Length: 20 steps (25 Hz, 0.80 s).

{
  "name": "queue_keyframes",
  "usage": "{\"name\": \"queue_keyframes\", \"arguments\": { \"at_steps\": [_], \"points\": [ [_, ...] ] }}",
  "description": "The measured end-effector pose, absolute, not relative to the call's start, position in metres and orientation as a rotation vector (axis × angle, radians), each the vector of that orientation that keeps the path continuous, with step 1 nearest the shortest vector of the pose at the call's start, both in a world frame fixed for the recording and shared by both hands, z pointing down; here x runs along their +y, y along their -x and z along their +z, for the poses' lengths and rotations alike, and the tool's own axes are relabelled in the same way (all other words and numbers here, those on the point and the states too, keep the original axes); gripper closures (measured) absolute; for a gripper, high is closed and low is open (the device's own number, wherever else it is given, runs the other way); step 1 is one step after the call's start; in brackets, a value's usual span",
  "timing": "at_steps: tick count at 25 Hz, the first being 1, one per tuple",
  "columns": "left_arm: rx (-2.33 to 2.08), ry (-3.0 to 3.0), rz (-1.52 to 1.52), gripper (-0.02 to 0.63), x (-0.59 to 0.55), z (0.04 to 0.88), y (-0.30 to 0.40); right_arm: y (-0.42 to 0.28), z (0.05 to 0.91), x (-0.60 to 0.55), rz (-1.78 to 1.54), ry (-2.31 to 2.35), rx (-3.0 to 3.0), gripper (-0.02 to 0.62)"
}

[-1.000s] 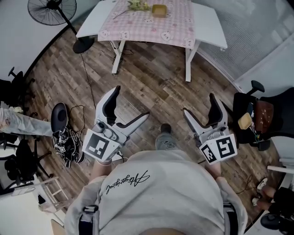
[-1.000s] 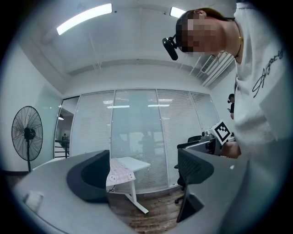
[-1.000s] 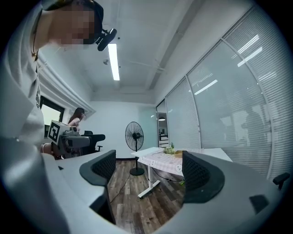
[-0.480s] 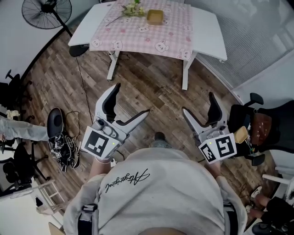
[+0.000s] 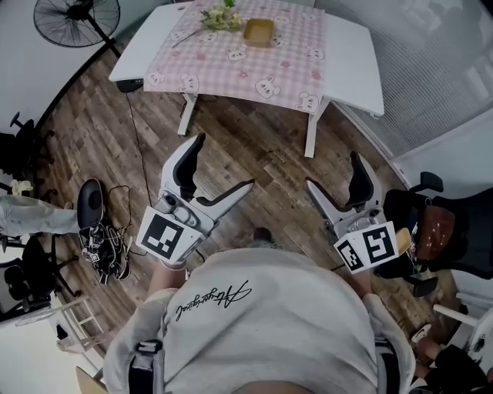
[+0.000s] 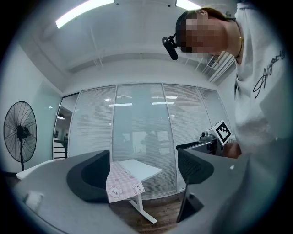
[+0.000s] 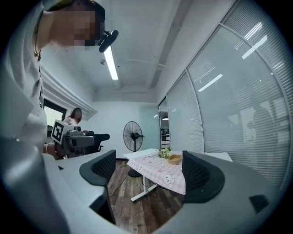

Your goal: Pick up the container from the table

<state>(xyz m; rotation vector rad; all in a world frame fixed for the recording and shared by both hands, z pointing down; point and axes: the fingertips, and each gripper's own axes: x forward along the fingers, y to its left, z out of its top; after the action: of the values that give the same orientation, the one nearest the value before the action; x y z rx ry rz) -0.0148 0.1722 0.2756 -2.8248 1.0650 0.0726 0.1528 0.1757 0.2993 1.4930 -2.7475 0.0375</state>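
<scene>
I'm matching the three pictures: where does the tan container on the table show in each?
Head view: top centre, container on the pink checked tablecloth.
Left gripper view: not seen; only a tablecloth corner shows.
Right gripper view: container at centre, on the tablecloth.
Shared landmark: the tablecloth.

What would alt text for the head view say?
A person holds an open left gripper and open right gripper above a wood floor, facing a white table with a pink checked cloth and a yellow container.

Probably office: glass partition walls [image 6: 137, 132] with blinds, swivel chairs [image 5: 466, 250], white desk [image 5: 350, 54], pedestal fan [image 5: 77, 15].
</scene>
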Motion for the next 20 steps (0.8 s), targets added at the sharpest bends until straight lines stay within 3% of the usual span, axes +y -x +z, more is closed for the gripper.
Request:
{"name": "queue_keyframes", "arguments": {
  "at_steps": [20],
  "points": [
    [1.109,2.821,0.025,0.156,0.150,0.282,0.041,-0.122,0.292,0.152,0.017,-1.456,-2.791,0.156]
  ]
}}
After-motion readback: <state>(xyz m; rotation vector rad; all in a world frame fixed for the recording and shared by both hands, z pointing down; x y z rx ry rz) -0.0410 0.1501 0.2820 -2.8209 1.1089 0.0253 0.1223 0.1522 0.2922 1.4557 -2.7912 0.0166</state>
